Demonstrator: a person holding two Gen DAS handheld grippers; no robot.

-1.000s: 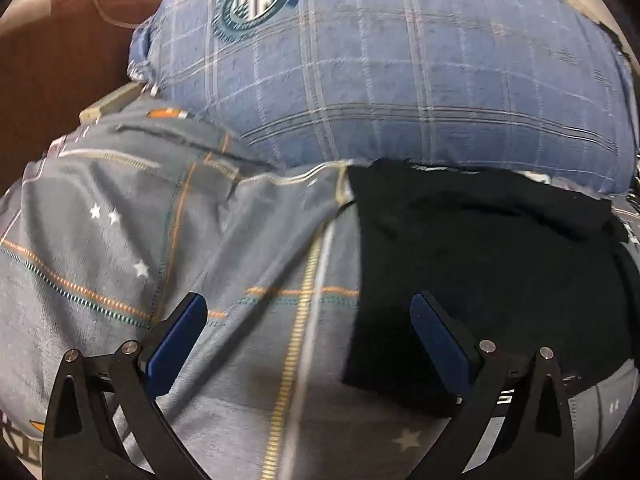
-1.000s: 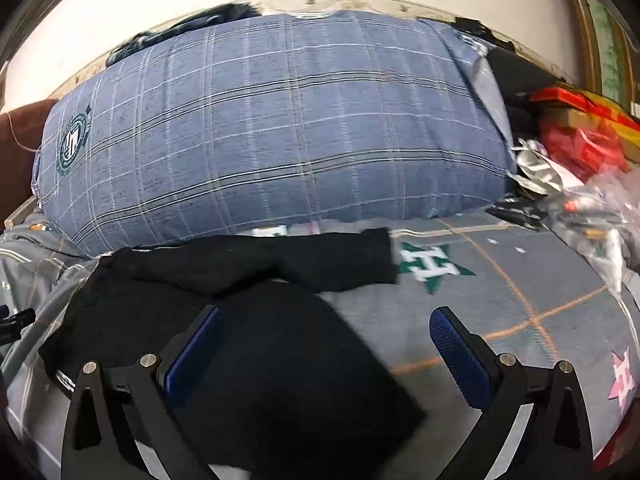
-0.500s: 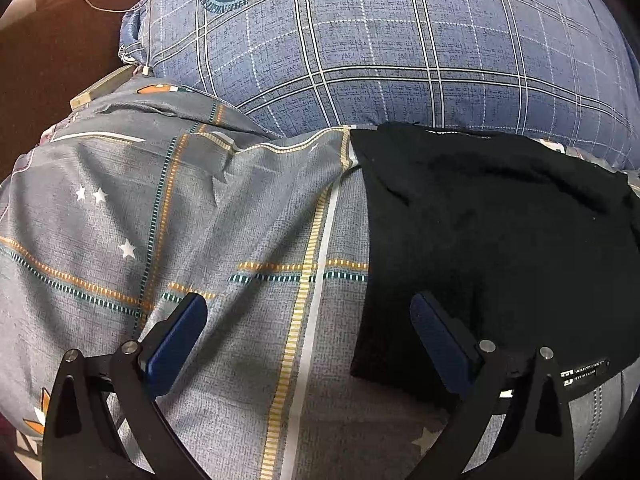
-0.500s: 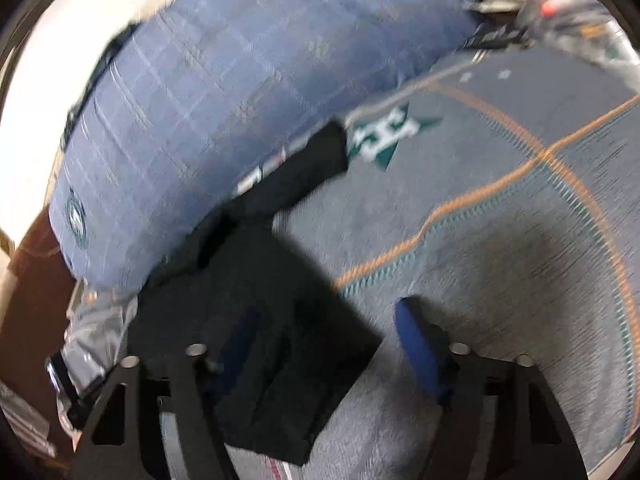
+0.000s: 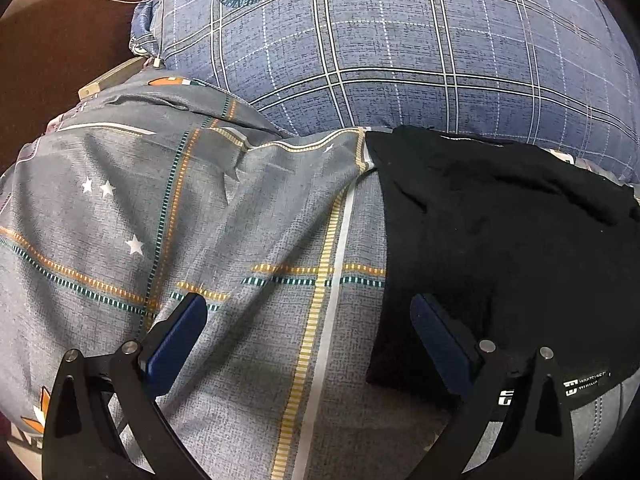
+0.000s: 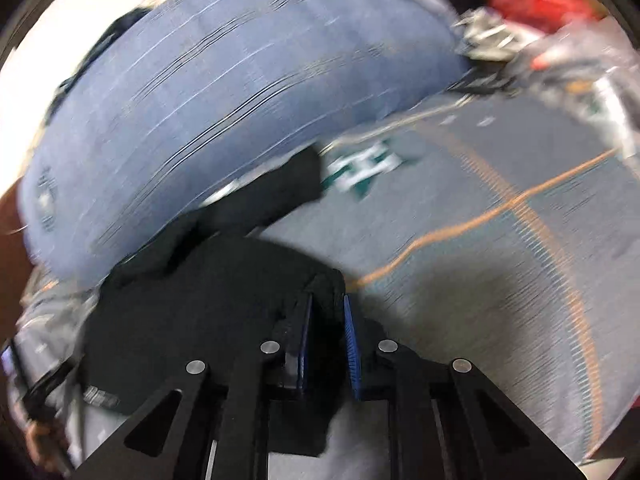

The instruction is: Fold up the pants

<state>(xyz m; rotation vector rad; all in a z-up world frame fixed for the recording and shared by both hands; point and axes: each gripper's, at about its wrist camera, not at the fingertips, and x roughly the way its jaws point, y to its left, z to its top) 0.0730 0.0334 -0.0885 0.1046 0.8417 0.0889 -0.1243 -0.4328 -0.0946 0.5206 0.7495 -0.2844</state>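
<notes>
The black pants (image 5: 500, 248) lie partly folded on the grey patterned bed sheet (image 5: 240, 220), in front of a big blue plaid pillow (image 5: 380, 48). My left gripper (image 5: 308, 332) is open and empty; its right finger (image 5: 440, 340) hangs over the pants' left edge. In the blurred right wrist view the pants (image 6: 208, 288) spread left, with one leg (image 6: 280, 192) reaching up to the pillow. My right gripper (image 6: 326, 320) is shut on a raised corner of the pants.
A brown cushion (image 5: 60, 40) sits at the far left. Red packets and plastic clutter (image 6: 540, 12) lie at the far right of the bed. The pillow (image 6: 240, 92) blocks the back.
My right gripper has closed on the pants' right corner and the view swings fast. The left gripper has stayed open and barely shifted.
</notes>
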